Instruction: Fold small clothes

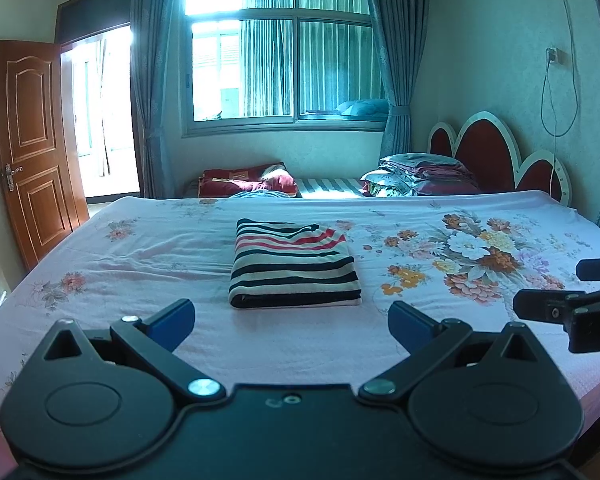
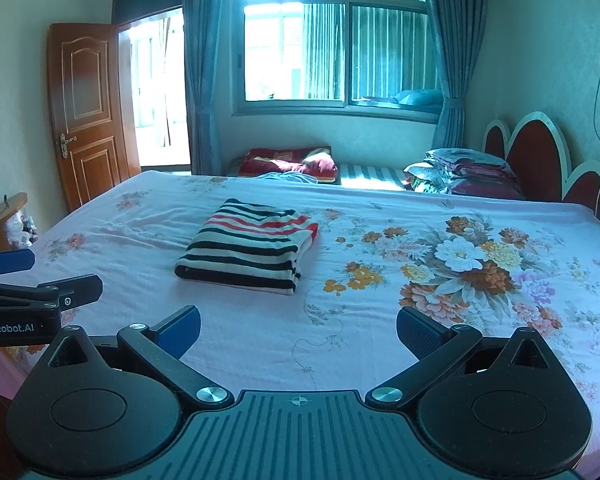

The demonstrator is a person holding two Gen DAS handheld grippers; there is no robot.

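A striped garment (image 1: 294, 266) in black, cream and red lies folded into a neat rectangle on the pink floral bedsheet (image 1: 140, 264). The right wrist view shows the same striped garment (image 2: 250, 246) left of centre on the bedsheet (image 2: 380, 320). My left gripper (image 1: 292, 322) hovers open just in front of the garment, with nothing between its blue pads. My right gripper (image 2: 299, 330) is also open and empty, held nearer the bed's front edge and to the garment's right. Each gripper shows at the edge of the other's view: the right gripper (image 1: 572, 292), the left gripper (image 2: 40, 276).
Folded bedding (image 1: 420, 174) is stacked by the red headboard (image 1: 496, 156) at the back right. A dark red blanket (image 1: 246, 184) lies on a low mattress under the window. An open wooden door (image 1: 32, 140) stands at the left. A cable (image 1: 556, 92) hangs on the right wall.
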